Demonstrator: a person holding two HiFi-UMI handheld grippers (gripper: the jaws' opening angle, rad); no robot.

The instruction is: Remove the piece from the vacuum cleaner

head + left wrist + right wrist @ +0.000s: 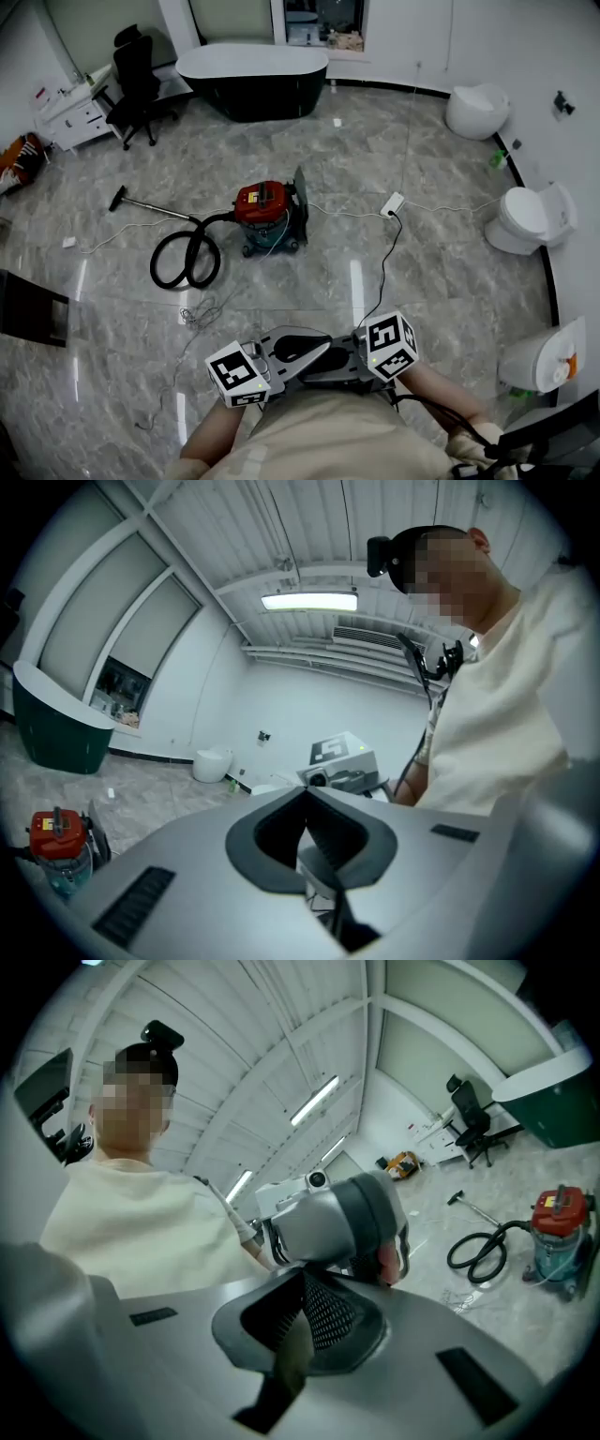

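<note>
A red canister vacuum cleaner (267, 211) stands on the marble floor in the middle of the head view, well ahead of me; it also shows small in both gripper views (58, 841) (561, 1227). Its black hose (187, 258) coils to the left and ends in a metal wand (150, 204). My left gripper (323, 349) and right gripper (328, 367) are held close to my body, tips facing each other, far from the vacuum. The left gripper (305, 799) has its jaws together with nothing between them. The right gripper (302, 1279) is likewise shut and empty.
A dark bathtub (253, 75), an office chair (136, 80) and white drawers (75, 117) line the back. Toilets (530, 220) (478, 108) stand along the right wall. A power strip (392, 203) and its cable lie on the floor right of the vacuum.
</note>
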